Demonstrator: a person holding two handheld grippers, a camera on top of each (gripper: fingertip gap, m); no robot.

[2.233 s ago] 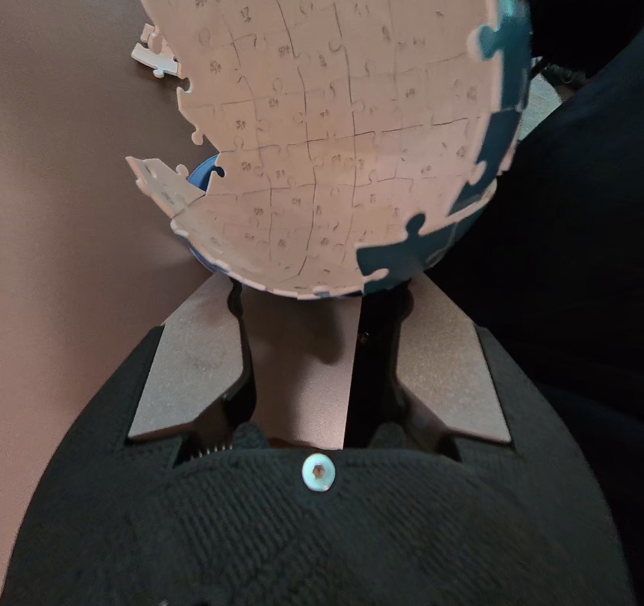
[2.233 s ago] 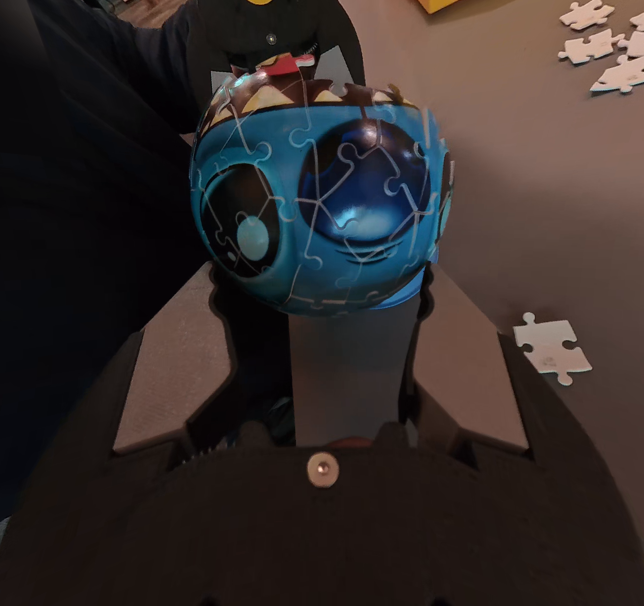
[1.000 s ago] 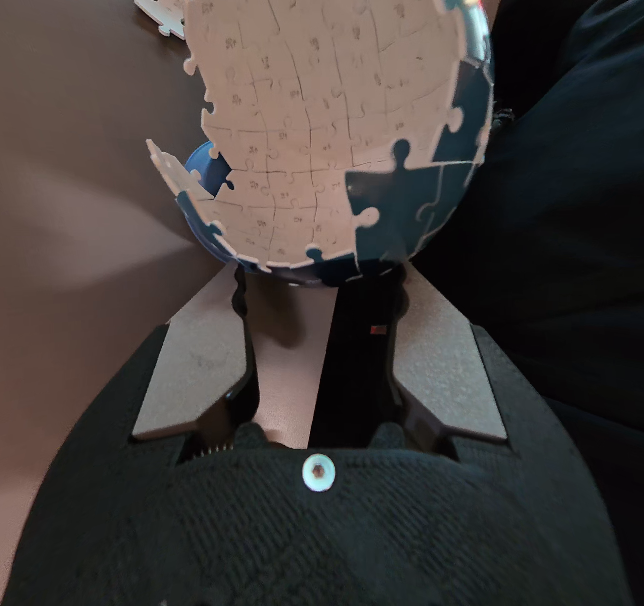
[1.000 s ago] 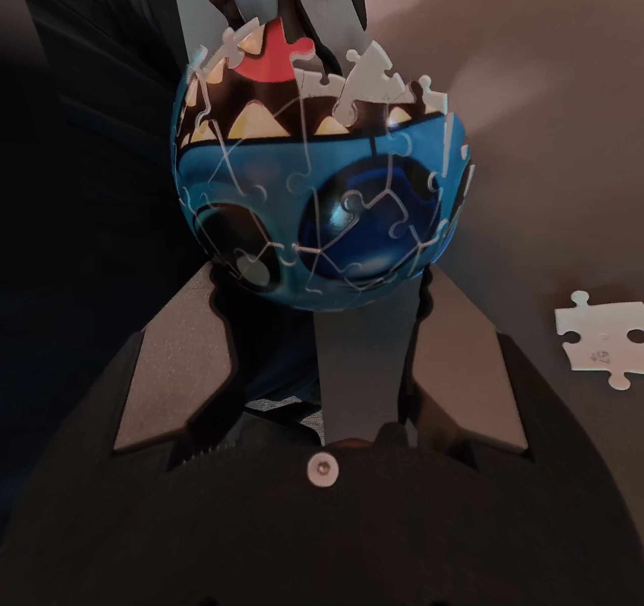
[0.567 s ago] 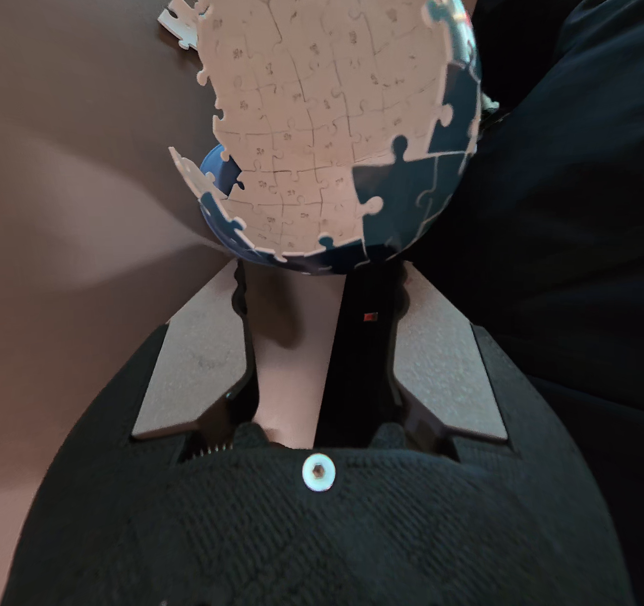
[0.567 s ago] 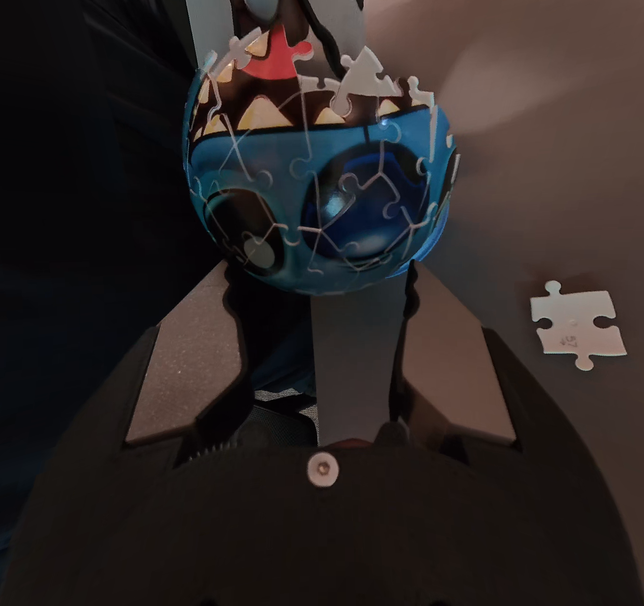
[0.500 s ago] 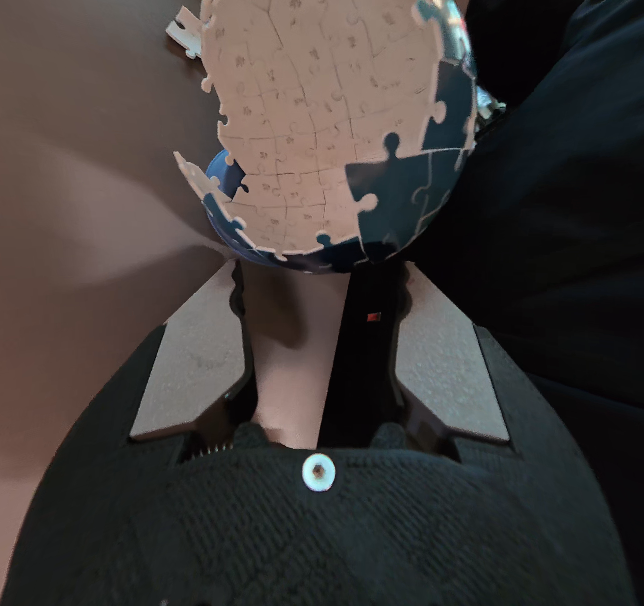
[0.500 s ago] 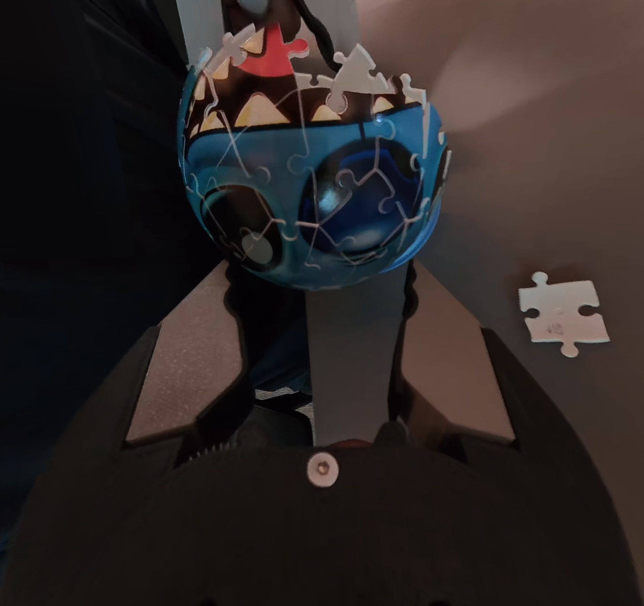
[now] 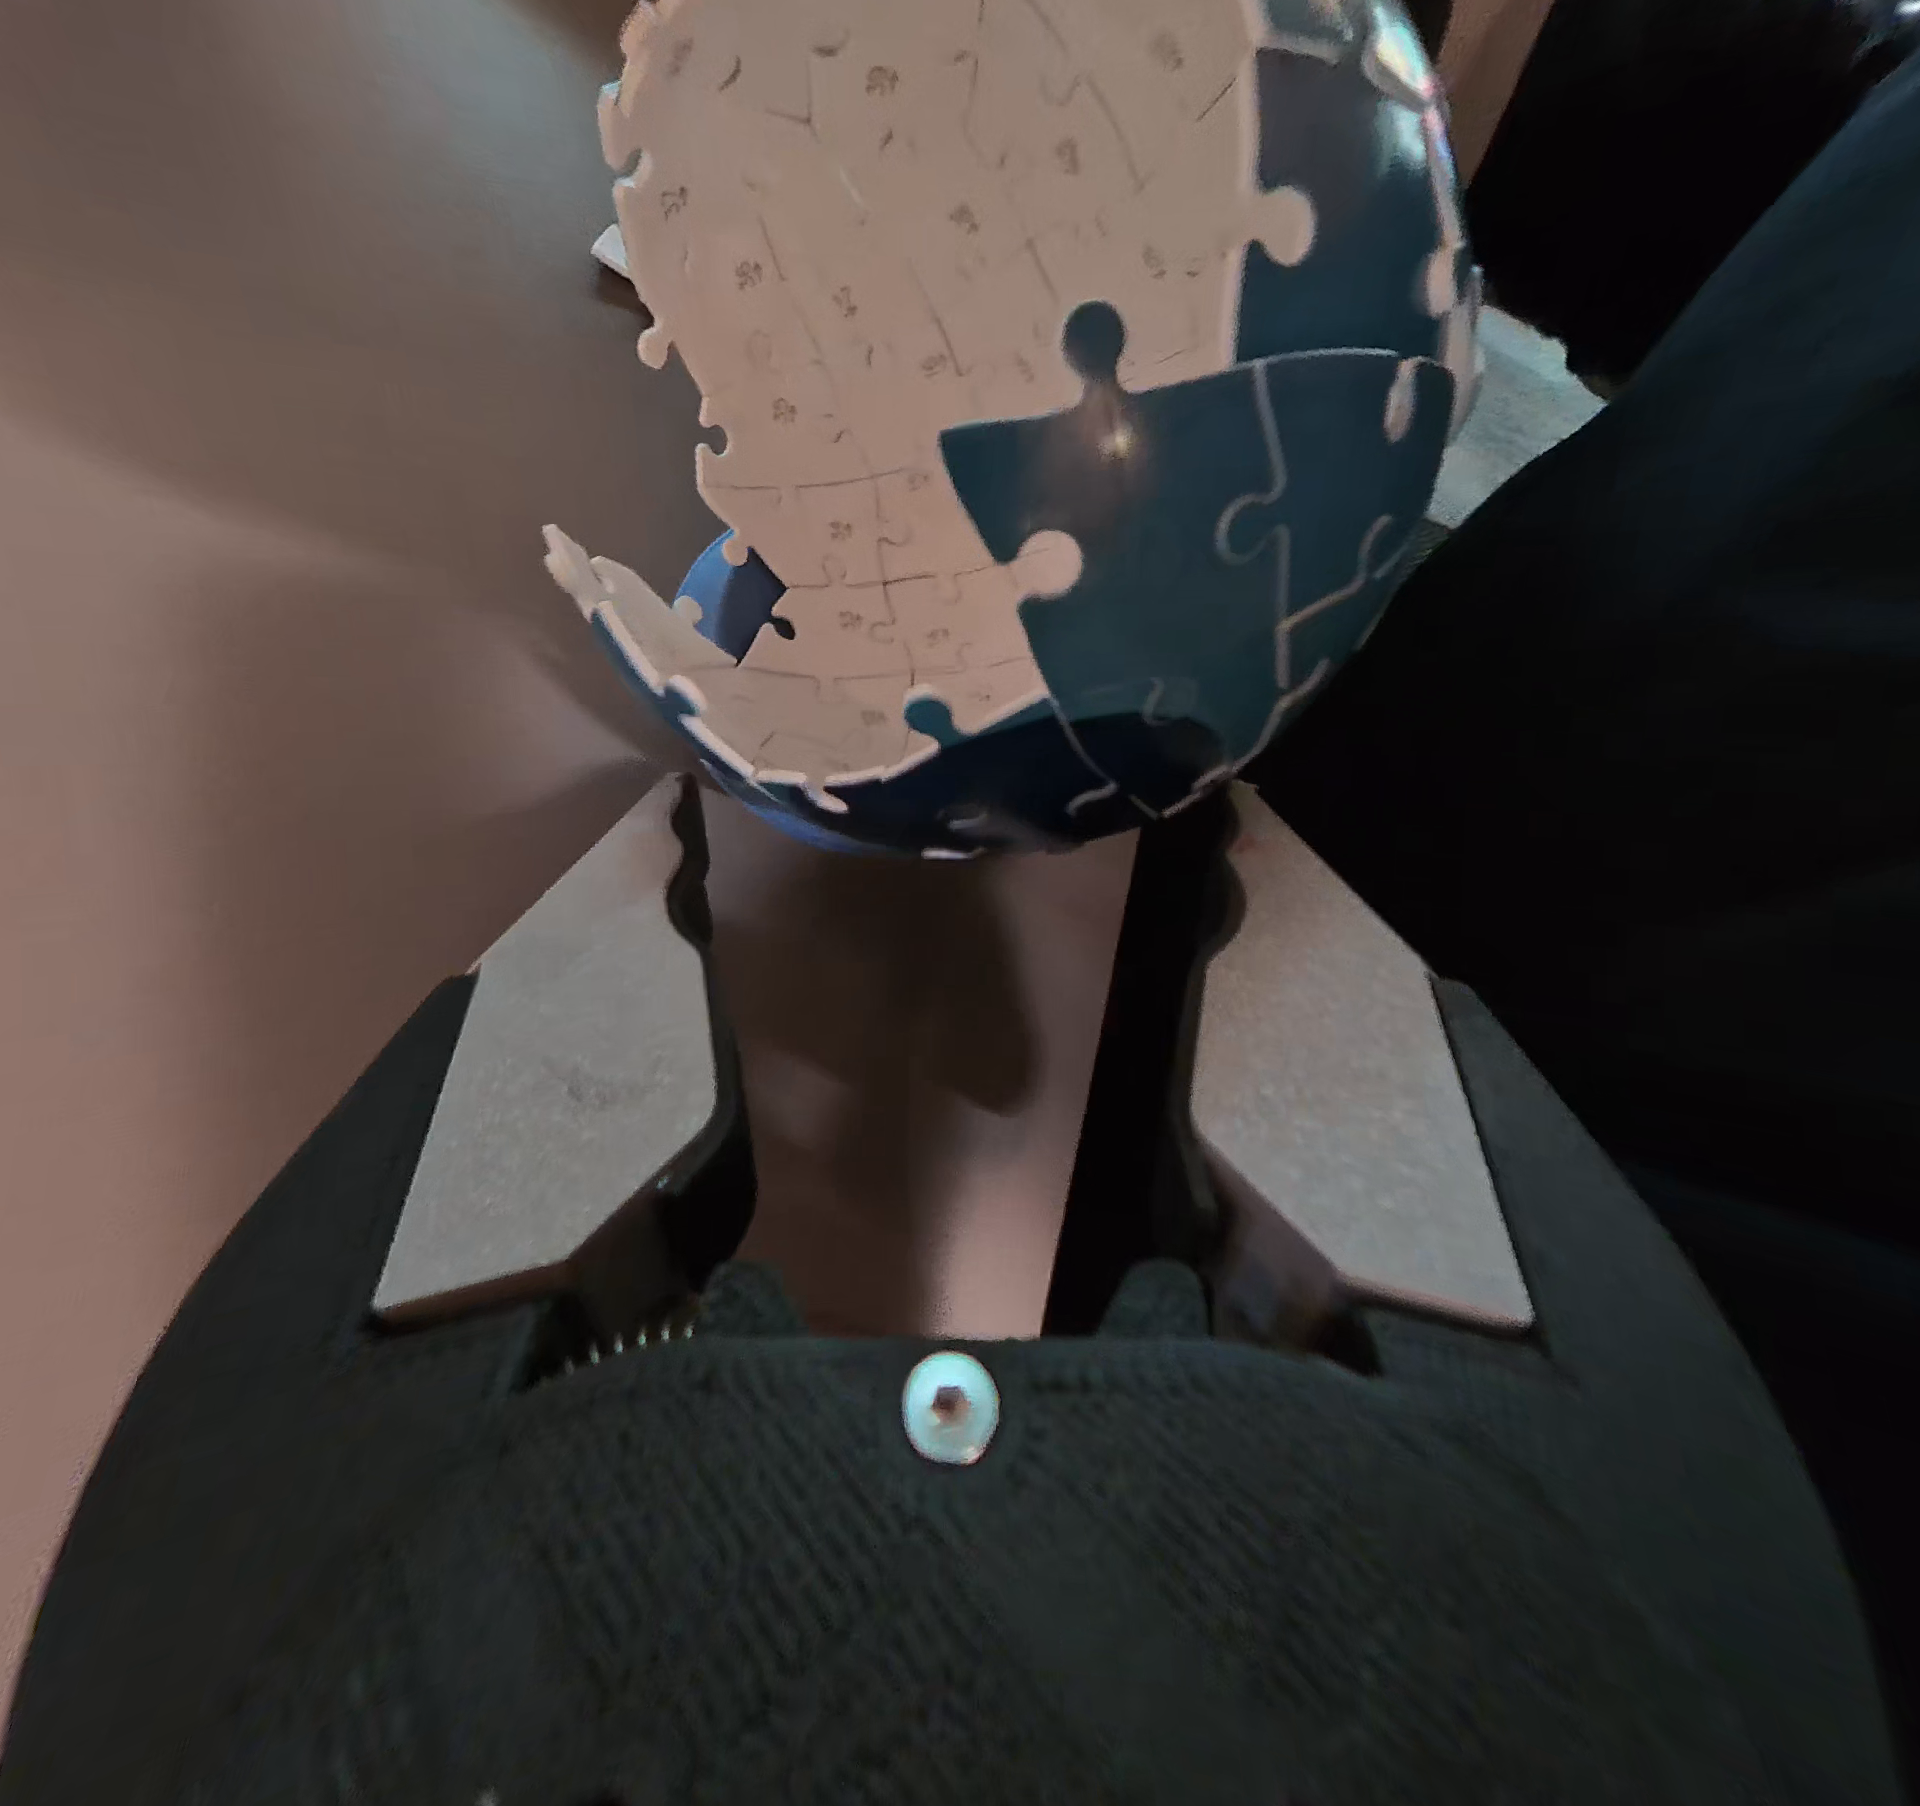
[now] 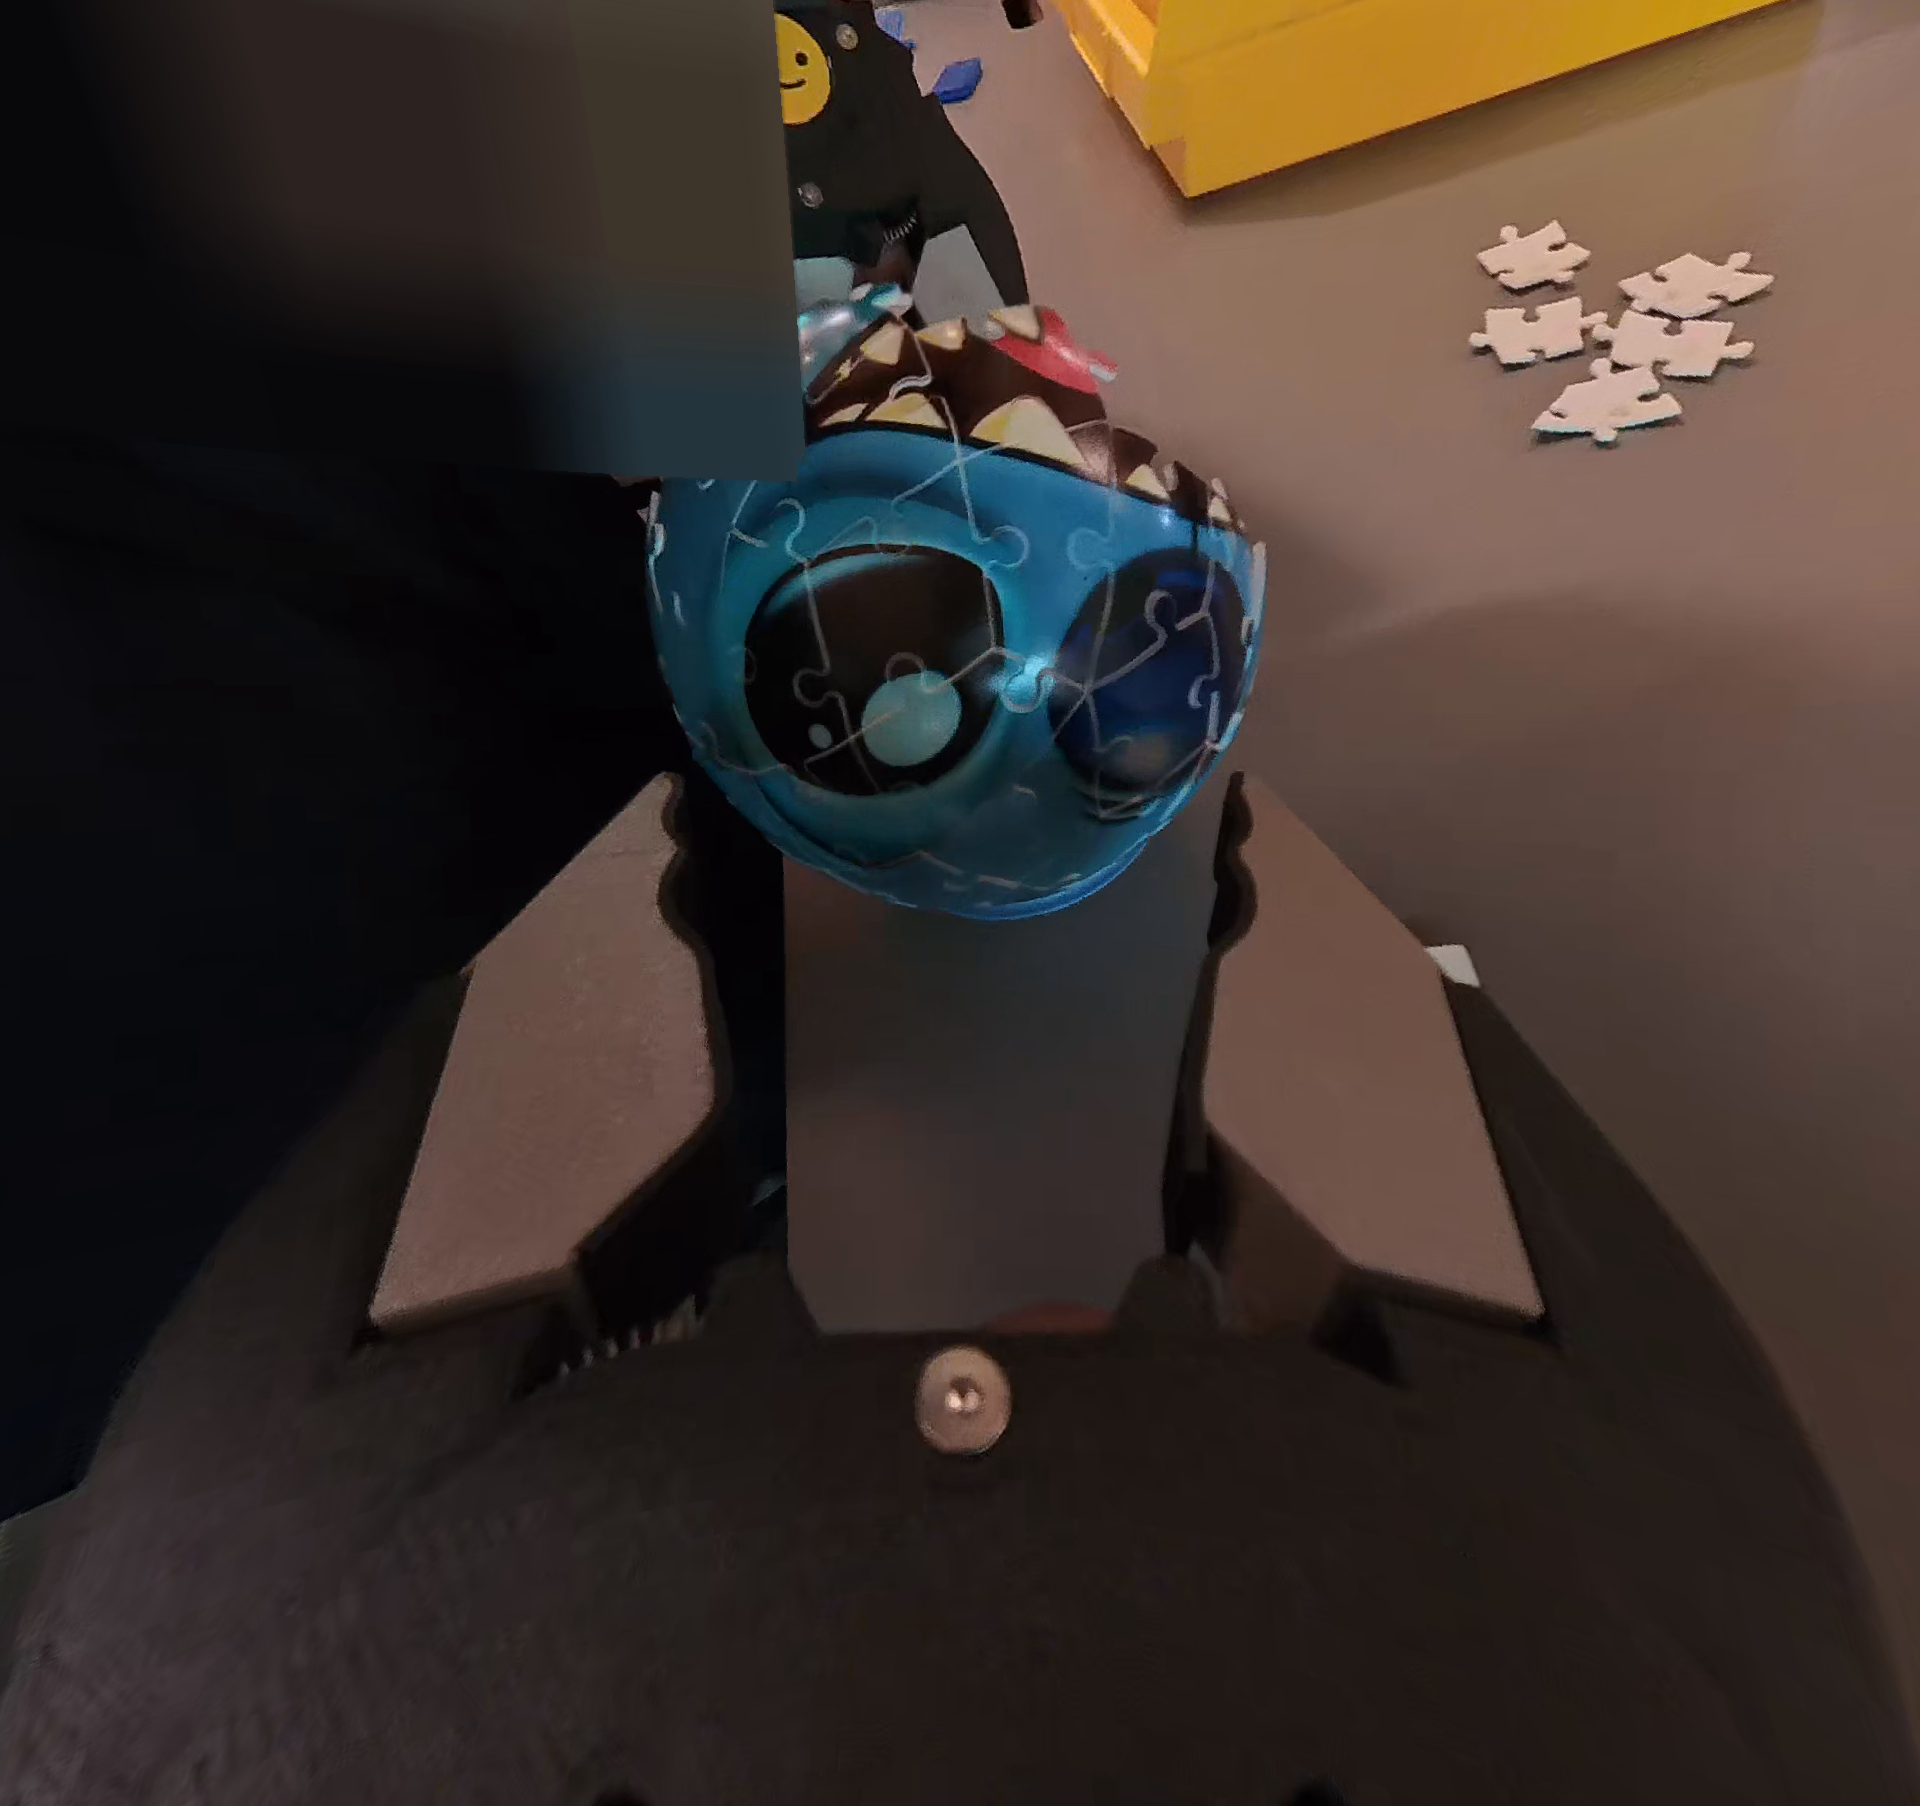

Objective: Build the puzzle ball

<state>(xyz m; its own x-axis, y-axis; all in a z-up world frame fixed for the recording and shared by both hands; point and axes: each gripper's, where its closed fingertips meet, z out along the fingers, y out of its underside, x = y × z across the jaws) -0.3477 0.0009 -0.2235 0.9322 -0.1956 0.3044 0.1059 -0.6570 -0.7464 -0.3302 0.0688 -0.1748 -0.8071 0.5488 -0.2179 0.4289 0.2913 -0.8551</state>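
Note:
The puzzle ball (image 9: 935,250) is partly built. In the left wrist view I look into its open side at the white backs of the pieces, with dark blue outer pieces at lower right. My left gripper (image 9: 954,821) has its jaws wide and clamped on the ball's lower part. In the right wrist view the ball (image 10: 935,634) shows a blue face with a dark eye, a row of teeth and a red piece on top. My right gripper (image 10: 956,790) is open, its fingertips just beside the ball's near side. The left gripper's body with a yellow sticker (image 10: 802,68) shows beyond the ball.
Several loose white puzzle pieces (image 10: 1621,333) lie on the table (image 10: 1558,717) at the right, below a yellow bin (image 10: 1455,11). One white piece (image 9: 613,255) peeks out behind the ball. A person's dark clothing (image 9: 1662,717) fills the side nearest the ball. My right fingertips sit around 10 centimeters from my left ones.
The ball has turned: more blue outside shows in the left view and the dark eye has moved to the middle in the right view. The right view has swung up to show the bin and pieces.

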